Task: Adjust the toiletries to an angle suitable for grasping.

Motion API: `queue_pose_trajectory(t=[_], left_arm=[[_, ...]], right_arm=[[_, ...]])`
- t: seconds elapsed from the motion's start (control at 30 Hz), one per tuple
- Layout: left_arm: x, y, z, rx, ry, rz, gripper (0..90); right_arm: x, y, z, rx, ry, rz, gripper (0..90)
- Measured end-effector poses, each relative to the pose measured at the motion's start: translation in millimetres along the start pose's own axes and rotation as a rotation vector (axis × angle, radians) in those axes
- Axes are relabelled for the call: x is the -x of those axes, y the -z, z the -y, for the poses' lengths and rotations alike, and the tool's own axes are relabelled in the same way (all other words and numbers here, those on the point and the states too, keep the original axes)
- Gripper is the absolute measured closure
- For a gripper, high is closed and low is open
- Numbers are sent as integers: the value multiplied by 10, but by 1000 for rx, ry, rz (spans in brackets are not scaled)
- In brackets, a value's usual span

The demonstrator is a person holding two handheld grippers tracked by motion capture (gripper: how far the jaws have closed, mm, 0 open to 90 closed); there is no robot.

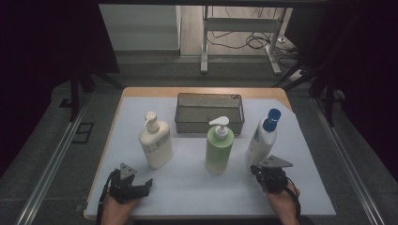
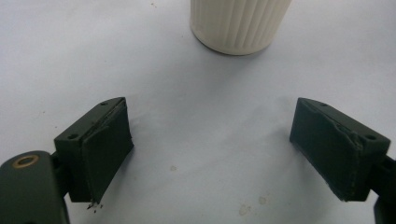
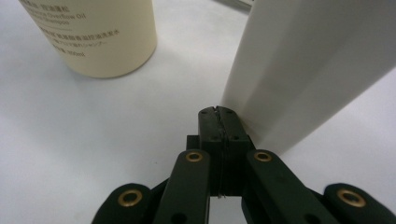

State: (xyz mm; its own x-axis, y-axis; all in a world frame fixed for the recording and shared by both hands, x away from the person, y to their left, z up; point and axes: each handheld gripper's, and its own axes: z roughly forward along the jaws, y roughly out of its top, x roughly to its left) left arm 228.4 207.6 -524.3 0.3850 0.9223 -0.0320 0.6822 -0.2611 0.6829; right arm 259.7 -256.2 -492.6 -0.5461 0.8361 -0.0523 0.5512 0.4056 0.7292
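The right gripper (image 1: 259, 169) sits low on the counter (image 1: 187, 187), at about 5 o'clock. Its fingers (image 3: 211, 122) are pressed tight together with nothing between them. The tips are right at the foot of the white bottle with the blue cap (image 1: 263, 138), just beside it, maybe touching; it is hard to be sure. That bottle stands up tall at about 3 o'clock on the counter.

The left gripper (image 1: 149, 183) rests at about 7 o'clock. Its fingers (image 2: 107, 149) are spread wide apart and hold nothing. The cream pump bottle (image 1: 156, 143) stands a little way in front of them, at about 9 o'clock.

The green pump bottle (image 1: 219, 149) stands in the middle of the counter, between the other two bottles. Behind it, at 12 o'clock, is a grey wire basket (image 1: 209, 124). A white sheet covers most of the counter
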Motion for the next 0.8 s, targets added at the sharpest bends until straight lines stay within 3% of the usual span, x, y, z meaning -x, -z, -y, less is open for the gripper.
queue_pose_trajectory(t=[0.8], left_arm=[[0, 0, 0, -1, 0, 1, 121]], right_arm=[[286, 75, 104, -9, -49, 32, 875]])
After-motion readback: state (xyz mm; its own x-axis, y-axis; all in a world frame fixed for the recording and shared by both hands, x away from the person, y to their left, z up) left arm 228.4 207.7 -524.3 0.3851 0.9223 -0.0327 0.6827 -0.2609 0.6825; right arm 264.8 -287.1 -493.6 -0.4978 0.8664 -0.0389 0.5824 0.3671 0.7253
